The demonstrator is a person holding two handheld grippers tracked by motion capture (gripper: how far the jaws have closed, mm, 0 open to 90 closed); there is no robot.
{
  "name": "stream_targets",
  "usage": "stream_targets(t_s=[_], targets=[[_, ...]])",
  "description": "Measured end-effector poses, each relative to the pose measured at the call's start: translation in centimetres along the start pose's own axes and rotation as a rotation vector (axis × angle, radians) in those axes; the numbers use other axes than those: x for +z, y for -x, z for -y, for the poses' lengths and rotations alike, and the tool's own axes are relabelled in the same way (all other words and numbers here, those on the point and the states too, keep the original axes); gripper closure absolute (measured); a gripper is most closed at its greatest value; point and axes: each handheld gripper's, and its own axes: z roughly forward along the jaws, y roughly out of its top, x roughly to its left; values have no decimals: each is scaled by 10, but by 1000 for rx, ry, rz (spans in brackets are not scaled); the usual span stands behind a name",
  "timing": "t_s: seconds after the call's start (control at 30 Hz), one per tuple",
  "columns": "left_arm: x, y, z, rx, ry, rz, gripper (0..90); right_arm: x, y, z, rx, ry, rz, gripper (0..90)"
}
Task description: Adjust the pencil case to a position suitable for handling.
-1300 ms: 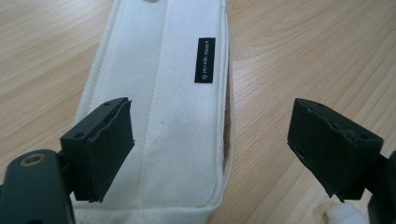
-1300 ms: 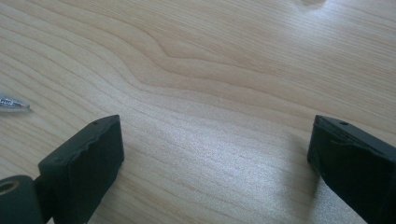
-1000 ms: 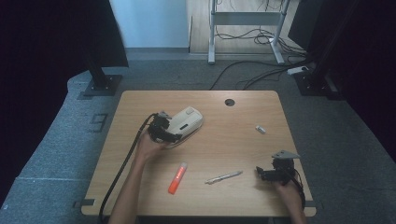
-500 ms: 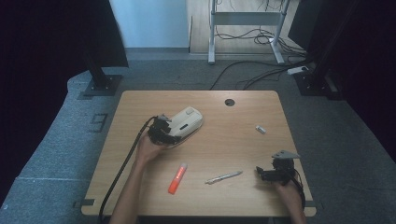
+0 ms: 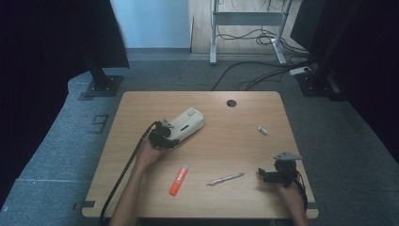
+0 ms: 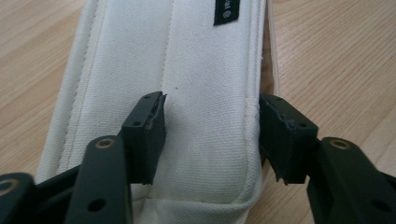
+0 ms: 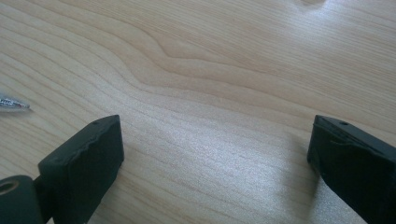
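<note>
Left gripper view: left gripper jaws have just been closing, half open, straddling the near end of a white canvas pencil case; right pad at its seam edge, firm grip unclear. Case lies mid-desk, toward the far edge. Probably soft, light, squashy; pinch across the end. Right gripper wide open, empty

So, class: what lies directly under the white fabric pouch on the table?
The white pouch rests flat on the wooden table, which shows along both its sides. Anything beneath it, or inside it, is covered. The left gripper straddles its near end.
</note>
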Motion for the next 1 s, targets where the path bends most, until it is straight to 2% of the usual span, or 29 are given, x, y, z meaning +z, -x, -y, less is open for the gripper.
stream_targets(t_s=[0.03,0.13,0.27,0.33,0.43,0.47,0.57,0.7,0.77,1.0], targets=[[0,-1,0,-2,3,1,475,0,0,0,0,0,0,34],[0,-2,1,0,3,-4,505,0,0,0,0,0,0,34],[-2,0,2,10,12,-28,570,0,0,0,0,0,0,34],[-4,0,2,11,24,-36,633,0,0,0,-1,0,0,35],[-10,-4,2,-18,35,-3,704,0,0,0,0,0,0,35],[-11,-7,3,-26,35,18,705,0,0,0,0,0,0,34],[-13,-9,4,-35,35,39,710,0,0,0,0,0,0,35],[-16,-8,7,-35,48,38,728,0,0,0,-1,0,1,34],[-19,-7,9,-56,59,50,740,0,0,0,0,0,0,35],[-27,-6,12,-85,60,84,749,0,0,0,-1,0,0,35]])
